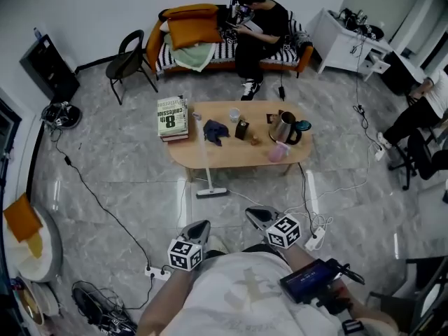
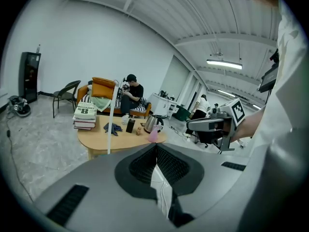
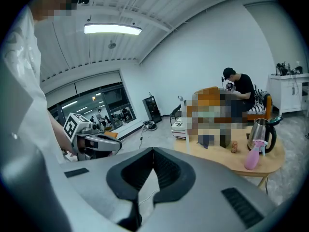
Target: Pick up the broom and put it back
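Observation:
A white-handled broom stands leaning against the near edge of the oval wooden table, its head on the floor. It shows as a thin white pole in the left gripper view and the right gripper view. My left gripper and right gripper are held side by side close to my body, short of the broom. Both point toward the table, shut with nothing between the jaws. Each gripper view shows its own jaws closed, left and right.
On the table are stacked books, a blue cloth, a kettle and a pink spray bottle. A person sits on the sofa behind. A black chair stands at the left; cables and power strips lie on the floor.

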A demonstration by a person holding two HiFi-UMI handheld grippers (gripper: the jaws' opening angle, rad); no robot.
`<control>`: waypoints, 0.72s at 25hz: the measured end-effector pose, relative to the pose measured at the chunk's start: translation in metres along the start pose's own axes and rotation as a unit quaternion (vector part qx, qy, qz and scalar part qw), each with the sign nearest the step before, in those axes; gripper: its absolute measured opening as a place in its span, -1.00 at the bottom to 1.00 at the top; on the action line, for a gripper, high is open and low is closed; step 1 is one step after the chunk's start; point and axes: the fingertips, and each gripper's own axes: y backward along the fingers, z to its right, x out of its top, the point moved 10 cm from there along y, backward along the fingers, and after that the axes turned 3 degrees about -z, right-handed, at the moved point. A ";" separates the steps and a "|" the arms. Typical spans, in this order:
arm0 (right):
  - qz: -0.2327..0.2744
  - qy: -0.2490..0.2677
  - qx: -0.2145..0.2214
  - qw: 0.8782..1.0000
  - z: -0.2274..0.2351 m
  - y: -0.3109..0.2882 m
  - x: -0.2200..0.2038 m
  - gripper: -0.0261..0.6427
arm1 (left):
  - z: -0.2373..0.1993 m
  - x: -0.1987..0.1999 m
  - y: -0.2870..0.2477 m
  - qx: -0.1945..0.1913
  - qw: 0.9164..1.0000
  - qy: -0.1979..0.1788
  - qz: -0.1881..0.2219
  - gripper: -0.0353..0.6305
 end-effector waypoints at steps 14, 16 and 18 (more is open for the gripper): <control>0.014 0.016 -0.056 0.998 0.004 -0.022 0.035 -0.87 | -0.039 0.015 0.000 -0.020 1.000 0.003 0.010 -0.86; 0.017 0.022 -0.052 0.998 0.007 -0.027 0.040 -0.87 | -0.049 0.018 -0.001 -0.009 1.000 0.011 0.016 -0.86; 0.017 0.022 -0.046 0.999 0.010 -0.028 0.042 -0.87 | -0.055 0.020 -0.001 0.000 1.000 0.016 0.018 -0.86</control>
